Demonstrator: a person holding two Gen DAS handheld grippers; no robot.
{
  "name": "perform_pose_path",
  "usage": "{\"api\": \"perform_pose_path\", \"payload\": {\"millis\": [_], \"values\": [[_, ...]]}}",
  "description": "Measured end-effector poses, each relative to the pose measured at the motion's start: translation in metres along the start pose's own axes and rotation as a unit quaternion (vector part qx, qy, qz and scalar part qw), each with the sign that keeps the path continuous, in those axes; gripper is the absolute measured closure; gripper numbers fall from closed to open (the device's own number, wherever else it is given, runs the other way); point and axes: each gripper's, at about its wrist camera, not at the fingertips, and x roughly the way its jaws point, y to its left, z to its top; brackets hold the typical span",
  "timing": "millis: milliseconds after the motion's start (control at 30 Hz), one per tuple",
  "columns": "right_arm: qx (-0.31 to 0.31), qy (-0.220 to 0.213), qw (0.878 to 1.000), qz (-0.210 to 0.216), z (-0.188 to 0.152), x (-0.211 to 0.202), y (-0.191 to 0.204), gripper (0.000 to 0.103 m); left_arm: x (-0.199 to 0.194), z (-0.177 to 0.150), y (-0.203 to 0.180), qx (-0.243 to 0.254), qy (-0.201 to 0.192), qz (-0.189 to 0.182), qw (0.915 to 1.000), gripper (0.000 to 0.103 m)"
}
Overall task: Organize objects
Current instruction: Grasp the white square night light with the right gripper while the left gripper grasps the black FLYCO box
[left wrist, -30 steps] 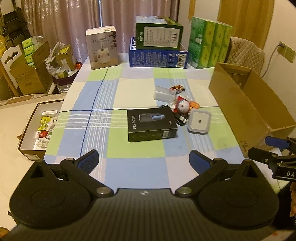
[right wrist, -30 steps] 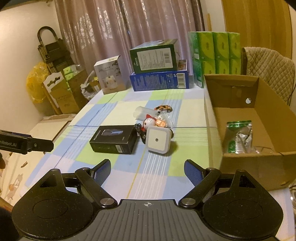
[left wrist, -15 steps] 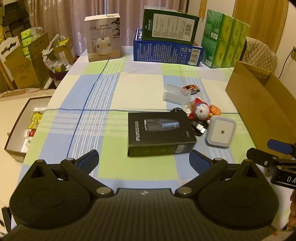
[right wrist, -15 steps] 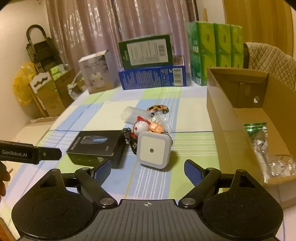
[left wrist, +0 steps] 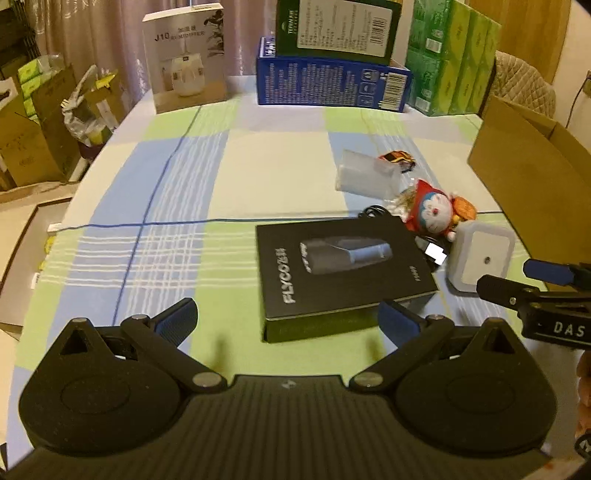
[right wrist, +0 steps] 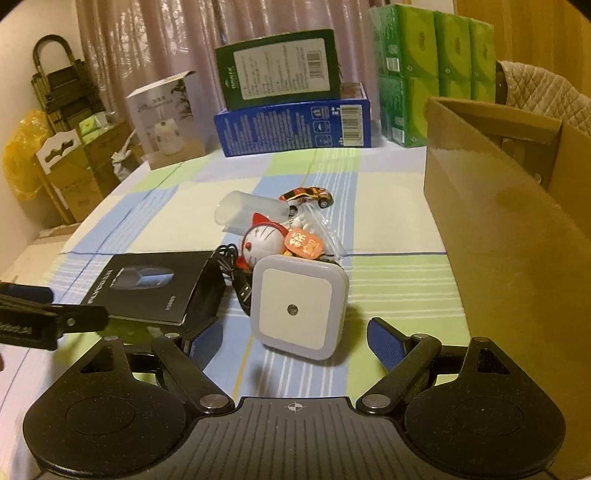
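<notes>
A black Flyco box (left wrist: 343,269) (right wrist: 147,291) lies flat on the checked tablecloth. My left gripper (left wrist: 288,321) is open just in front of its near edge. To the box's right stands a white square night light (right wrist: 299,306) (left wrist: 482,258), and my right gripper (right wrist: 295,341) is open directly before it, its blue pads on either side. Behind them lie a Doraemon plush (right wrist: 264,245) (left wrist: 436,212), a black cable (right wrist: 229,269), a clear plastic container (right wrist: 247,212) (left wrist: 369,175) and a toy car (right wrist: 308,195) (left wrist: 399,160).
An open cardboard box (right wrist: 509,225) (left wrist: 532,173) stands at the right. At the table's far edge are a blue box (left wrist: 332,81) with a green box (left wrist: 336,27) on it, green tissue packs (left wrist: 454,59) and a white humidifier box (left wrist: 186,59). Cartons stand on the floor at the left.
Both grippers have moved forward and lower. The black box now lies close before the left fingers and the night light close before the right fingers. Both stay open.
</notes>
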Motion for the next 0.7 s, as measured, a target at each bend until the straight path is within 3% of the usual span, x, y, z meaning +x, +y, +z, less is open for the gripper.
{"api": "perform_pose_path", "payload": {"millis": [267, 433, 700], "values": [[0.015, -0.005, 1.0, -0.019, 0.003, 0.022, 0.007, 0.021, 0.003, 0.006, 0.009, -0.013, -0.003, 0.004, 0.9999, 0.001], [0.026, -0.004, 0.999, -0.033, 0.006, 0.031, 0.007, 0.041, 0.004, 0.007, 0.014, -0.03, -0.002, -0.006, 0.9995, 0.001], [0.005, -0.004, 1.0, -0.01, -0.001, 0.015, 0.018, 0.041, 0.003, 0.007, 0.016, -0.039, -0.001, -0.017, 0.9991, 0.001]]}}
